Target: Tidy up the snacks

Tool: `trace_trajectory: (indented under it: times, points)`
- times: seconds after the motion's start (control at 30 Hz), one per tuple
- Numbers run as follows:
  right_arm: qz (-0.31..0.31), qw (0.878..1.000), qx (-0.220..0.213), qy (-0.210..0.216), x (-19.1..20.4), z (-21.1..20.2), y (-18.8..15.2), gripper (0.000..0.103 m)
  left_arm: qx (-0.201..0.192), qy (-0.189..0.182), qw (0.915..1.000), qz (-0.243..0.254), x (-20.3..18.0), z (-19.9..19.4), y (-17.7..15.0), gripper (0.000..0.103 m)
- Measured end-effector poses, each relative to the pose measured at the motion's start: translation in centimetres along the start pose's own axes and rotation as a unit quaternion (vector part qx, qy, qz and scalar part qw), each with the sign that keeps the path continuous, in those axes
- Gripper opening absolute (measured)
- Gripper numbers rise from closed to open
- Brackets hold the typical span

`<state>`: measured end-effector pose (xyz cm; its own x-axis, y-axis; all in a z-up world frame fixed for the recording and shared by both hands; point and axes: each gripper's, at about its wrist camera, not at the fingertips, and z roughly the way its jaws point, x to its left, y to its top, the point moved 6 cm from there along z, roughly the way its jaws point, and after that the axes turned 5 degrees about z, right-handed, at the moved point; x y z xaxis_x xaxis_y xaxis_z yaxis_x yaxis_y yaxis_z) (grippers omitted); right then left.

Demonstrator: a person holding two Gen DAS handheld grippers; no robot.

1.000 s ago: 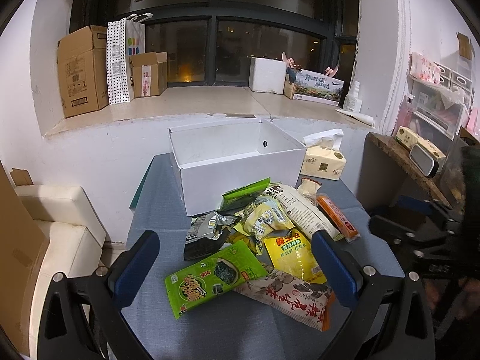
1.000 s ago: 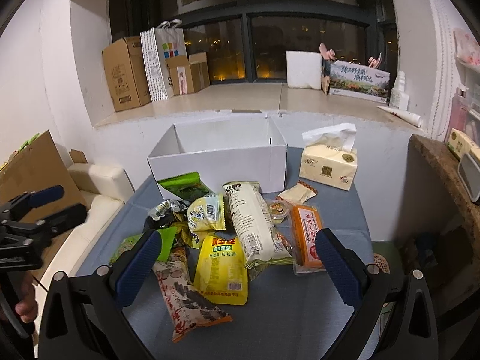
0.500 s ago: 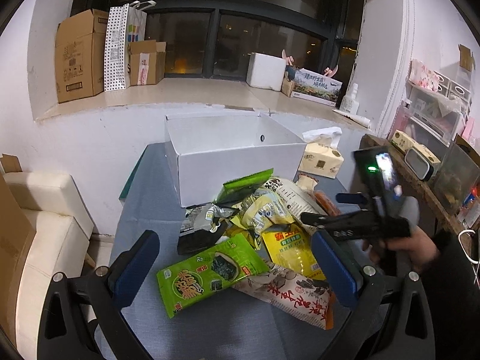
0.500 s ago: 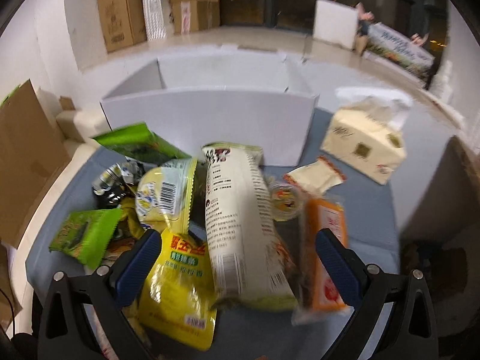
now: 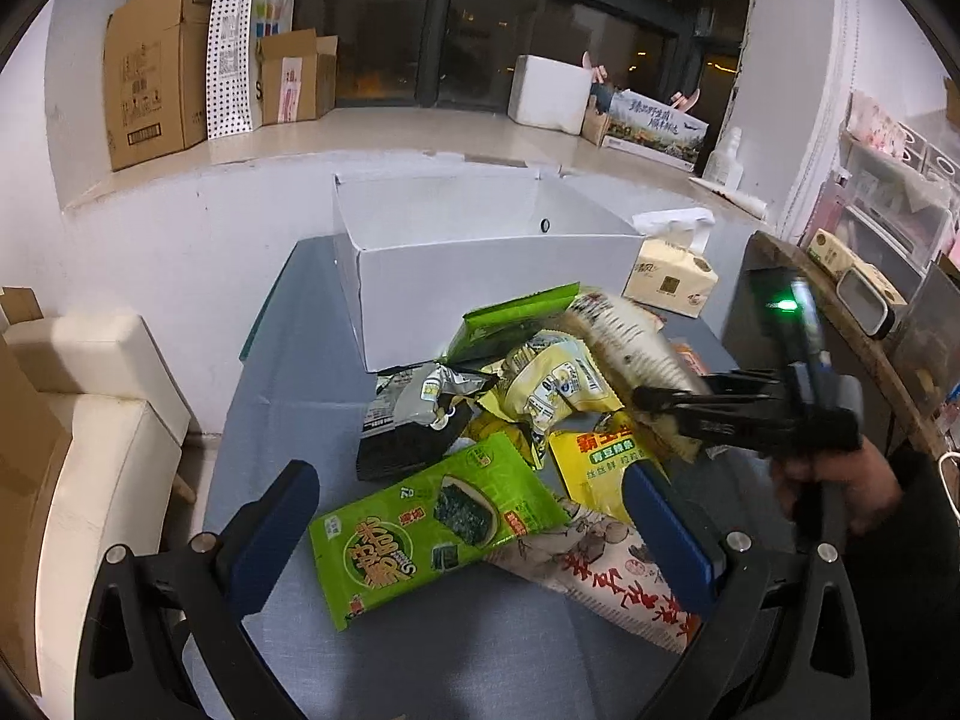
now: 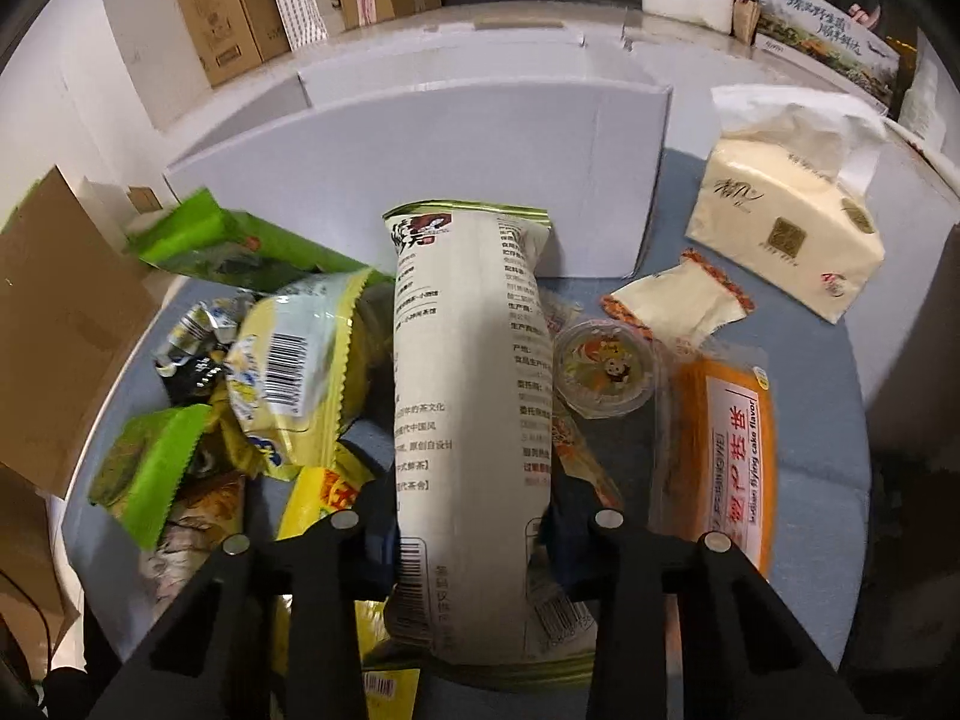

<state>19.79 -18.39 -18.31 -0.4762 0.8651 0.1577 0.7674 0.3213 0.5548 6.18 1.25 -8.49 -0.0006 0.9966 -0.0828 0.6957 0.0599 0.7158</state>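
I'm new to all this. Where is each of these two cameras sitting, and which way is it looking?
Left wrist view: it sits on the left gripper, open above the table, facing the snack pile and white box; the person's right hand and right gripper show at the right.
Right wrist view: it sits on the right gripper, low over the pile, facing the box; its fingers are shut on the long white snack pack.
Both views share the white box, the white snack pack and the tissue pack.

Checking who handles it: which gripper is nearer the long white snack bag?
Right. The right gripper is shut on the long white snack bag; the left gripper hangs open short of it, over the green seaweed pack.
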Motion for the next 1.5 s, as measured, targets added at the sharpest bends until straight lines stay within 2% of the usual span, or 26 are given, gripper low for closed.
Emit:
trace_trajectory:
  times: [0.13,0.3,0.43,0.53,0.7,0.77,0.83,0.87,0.9,1.07,1.27,1.4,1.5]
  points:
    - [0.006,1.0,-0.024,0.009,-0.1,-2.6,-0.6,0.039,-0.003,-0.014,0.9999,0.006,-0.8,0.9,0.8,0.103]
    - [0.034,0.996,-0.078,0.025,-0.2,-8.2,-1.0,0.039,-0.001,-0.01,0.9998,0.016,-2.6,3.5,2.9,0.103]
    - [0.059,0.991,-0.118,0.023,-0.7,-12.3,-1.4,0.039,-0.007,0.02,0.9998,0.002,-3.2,6.1,4.7,0.103]
    - [0.069,0.988,-0.135,0.018,-1.2,-14.2,-2.4,0.039,0.002,0.053,0.998,-0.034,-2.8,8.7,5.7,0.103]
    - [0.087,0.986,-0.139,0.021,-2.0,-14.6,-3.6,0.039,0.023,0.101,0.9912,-0.082,-2.3,12.5,6.2,0.103]
    - [0.089,0.986,-0.136,0.02,-2.3,-14.3,-4.1,0.039,0.025,0.114,0.9894,-0.086,-2.3,13.8,6.5,0.103]
    - [0.096,0.987,-0.13,0.024,-2.5,-13.9,-4.5,0.039,0.033,0.12,0.9886,-0.085,-2.2,14.9,6.5,0.096]
    - [0.097,0.987,-0.129,0.024,-2.7,-13.9,-4.7,0.039,0.037,0.114,0.9894,-0.082,-2.3,15.2,6.4,0.07]
    - [0.1,0.987,-0.127,0.023,-2.8,-13.8,-4.8,0.039,0.042,0.11,0.9896,-0.082,-2.1,15.5,6.3,0.072]
    - [0.099,0.987,-0.126,0.023,-3.0,-13.7,-5.4,0.039,0.014,0.077,0.9936,-0.081,-1.5,13.6,6.6,0.072]
    - [0.096,0.986,-0.134,0.029,-2.3,-14.0,-4.7,0.039,-0.034,0.029,0.9973,-0.058,-1.0,7.6,7.2,0.072]
    - [0.08,0.985,-0.147,0.037,-1.0,-14.3,-3.2,0.039,-0.081,0.027,0.9958,-0.031,-0.8,3.5,9.2,0.072]
    - [0.068,0.985,-0.154,0.042,-0.1,-14.0,-0.6,0.039,-0.112,0.028,0.993,-0.025,0.0,2.0,11.6,0.072]
